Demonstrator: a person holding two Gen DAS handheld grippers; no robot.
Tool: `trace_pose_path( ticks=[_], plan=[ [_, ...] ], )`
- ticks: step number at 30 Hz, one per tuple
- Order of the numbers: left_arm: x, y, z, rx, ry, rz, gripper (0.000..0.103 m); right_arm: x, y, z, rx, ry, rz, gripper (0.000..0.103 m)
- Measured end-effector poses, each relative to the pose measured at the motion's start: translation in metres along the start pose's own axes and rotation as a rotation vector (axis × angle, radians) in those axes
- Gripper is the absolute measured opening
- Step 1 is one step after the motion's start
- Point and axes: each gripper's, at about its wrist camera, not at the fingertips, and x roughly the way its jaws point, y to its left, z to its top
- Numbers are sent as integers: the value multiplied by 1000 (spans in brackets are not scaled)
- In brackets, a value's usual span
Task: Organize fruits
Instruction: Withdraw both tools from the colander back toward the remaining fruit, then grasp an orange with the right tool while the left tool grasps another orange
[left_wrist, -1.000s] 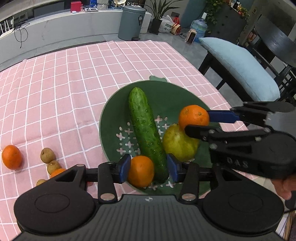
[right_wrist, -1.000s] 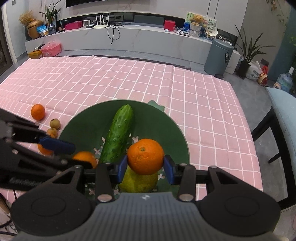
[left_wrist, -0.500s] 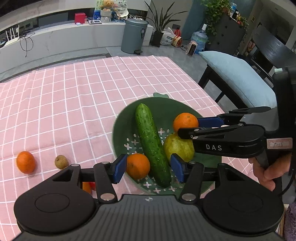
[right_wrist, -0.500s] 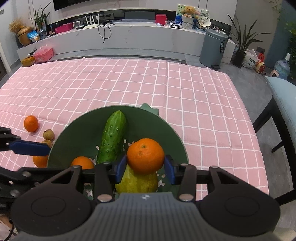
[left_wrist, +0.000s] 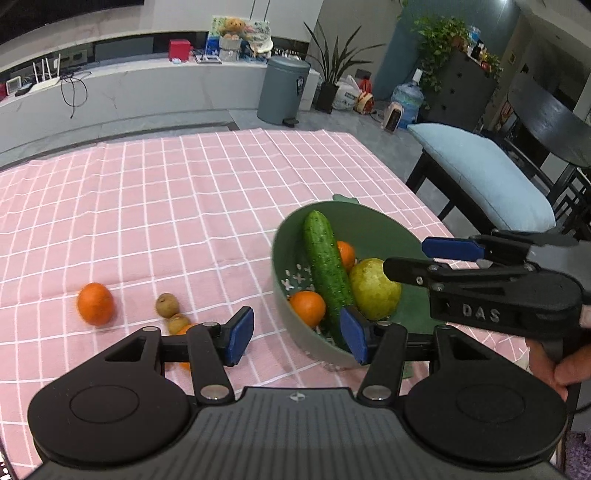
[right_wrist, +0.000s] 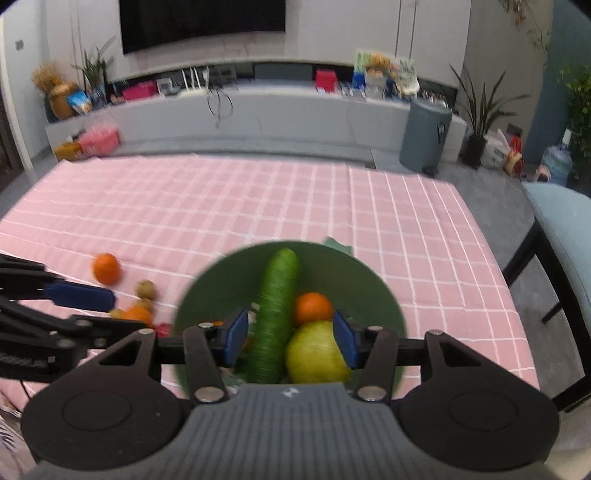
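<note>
A green colander bowl (left_wrist: 373, 225) (right_wrist: 354, 273) on the pink checked cloth holds a cucumber (left_wrist: 327, 266) (right_wrist: 277, 310), a yellow-green pear (left_wrist: 375, 288) (right_wrist: 314, 354) and two oranges (left_wrist: 308, 308) (right_wrist: 313, 308). My left gripper (left_wrist: 297, 338) is open and empty above the bowl's left rim. My right gripper (right_wrist: 290, 341) is open and empty over the bowl; it also shows in the left wrist view (left_wrist: 417, 256). A loose orange (left_wrist: 95, 303) (right_wrist: 107, 268), small brown fruits (left_wrist: 167, 305) (right_wrist: 146, 290) and another orange (right_wrist: 137, 314) lie left of the bowl.
A chair with a light blue cushion (left_wrist: 480, 173) stands by the table's right edge. A grey bin (left_wrist: 282, 90) and a long low cabinet (right_wrist: 258, 110) are behind the table. Bare pink cloth (left_wrist: 166, 192) stretches beyond the fruit.
Both grippers opened. The right one let its orange go into the bowl beside the cucumber and drew back. The left one pulled away leftward from the orange now lying in the bowl.
</note>
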Motion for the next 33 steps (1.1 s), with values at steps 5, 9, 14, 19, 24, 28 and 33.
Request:
trace_pose_path(
  ticks=[5,9,14,19,24,28,33],
  plan=[
    [-16,17,-9,-19,-14,8,64,-15,32,-13,29,-84,43,48],
    [-27,32,-20,-39,-24,20,64,-19,56,-25,37,-132,57,48],
    [-29,50,-34,-55,-5,33,64,-14,81,-41,-11,-161,58,48],
    [-23,66,-50,-62,15,34,64,-7,103,-50,-108,-174,67,47],
    [-15,84,-63,-107,28,1,64,6,118,-55,-201,-149,66,46],
    [-7,96,-67,-159,39,-9,64,16,129,-60,-267,-124,66,42],
    [-6,105,-61,-130,36,58,64,28,139,-61,-337,-116,106,42]
  ],
)
